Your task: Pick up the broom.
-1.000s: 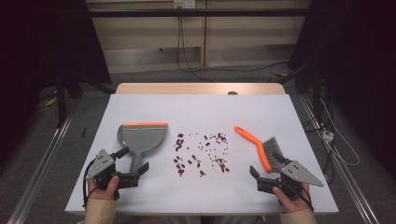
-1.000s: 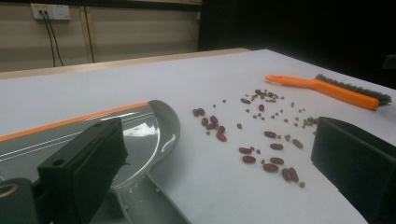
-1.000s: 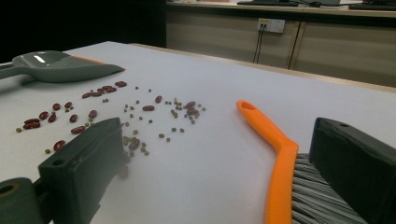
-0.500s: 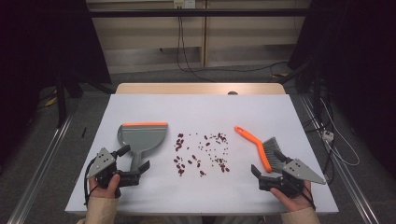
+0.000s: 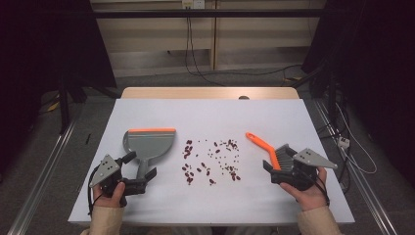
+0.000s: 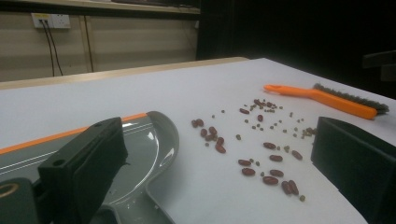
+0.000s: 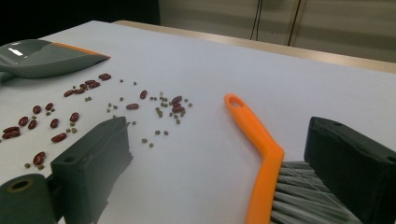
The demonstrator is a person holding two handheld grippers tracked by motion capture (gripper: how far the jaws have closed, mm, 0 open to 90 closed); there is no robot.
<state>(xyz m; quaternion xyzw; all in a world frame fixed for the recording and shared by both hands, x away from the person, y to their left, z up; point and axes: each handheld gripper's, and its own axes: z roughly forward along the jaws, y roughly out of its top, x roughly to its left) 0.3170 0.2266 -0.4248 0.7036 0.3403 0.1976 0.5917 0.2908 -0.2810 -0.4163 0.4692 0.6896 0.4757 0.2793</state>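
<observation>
Both grippers are spread, holding nothing. The left gripper (image 5: 139,178) straddles the grey plastic dustpan's handle (image 5: 143,168); the right gripper (image 5: 274,171) brackets the orange-handled brush (image 5: 268,149) — apparently at its bristles. Closing there risks a skewed grasp, scattering the red beans (image 5: 210,161) mid-table.

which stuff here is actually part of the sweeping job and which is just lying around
In the job:
- grey dustpan, its handle between the left gripper's open jaws
- orange brush, between the right gripper's open jaws
- red beans and small green beans scattered on the table

Just lying about:
- cables on the floor behind the table
- wall socket
</observation>
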